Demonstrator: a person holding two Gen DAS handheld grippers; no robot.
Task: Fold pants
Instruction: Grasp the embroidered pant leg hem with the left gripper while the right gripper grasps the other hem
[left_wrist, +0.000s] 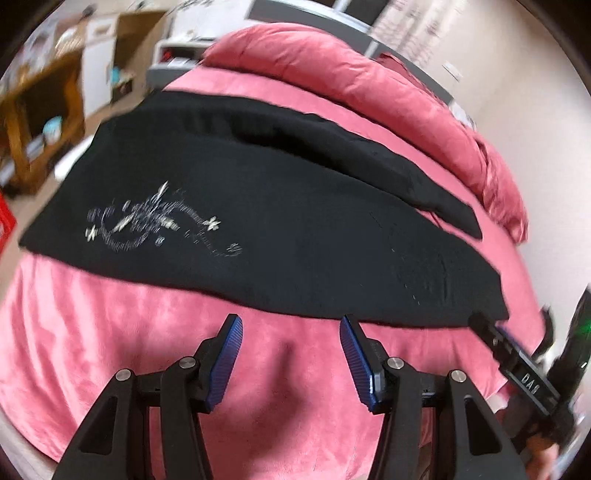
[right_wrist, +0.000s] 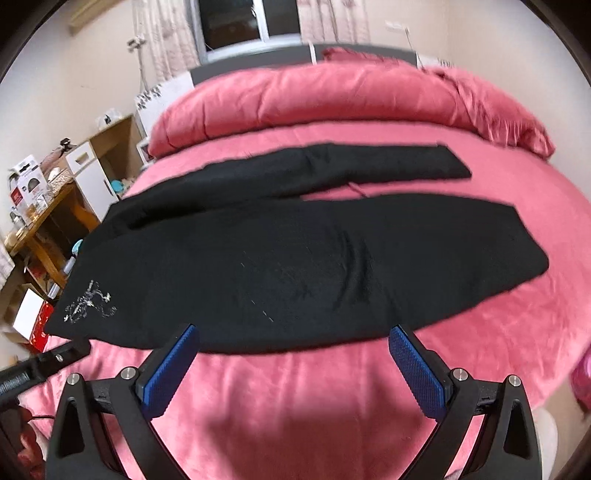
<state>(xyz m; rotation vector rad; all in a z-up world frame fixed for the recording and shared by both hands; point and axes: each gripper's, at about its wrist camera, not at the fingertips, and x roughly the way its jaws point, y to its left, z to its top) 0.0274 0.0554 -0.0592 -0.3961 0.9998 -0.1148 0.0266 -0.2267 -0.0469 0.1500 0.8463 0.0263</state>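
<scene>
Left wrist view: The left gripper hovers over the pink bedspread, jaws apart and empty, just short of the near edge of the black pants.
Pants, left view: Spread flat across the bed, silver embroidery toward the left; the layout suits a lengthwise fold.
Other tool: The right gripper reaches the fabric's near right corner; its jaw state cannot be told here.
Right wrist view: The right gripper hangs with jaws wide apart, holding nothing, at the pants' near edge.
Legs: The two legs lie side by side, slightly parted, likely awaiting stacking.
Backdrop: A rolled pink duvet sits beyond.
</scene>
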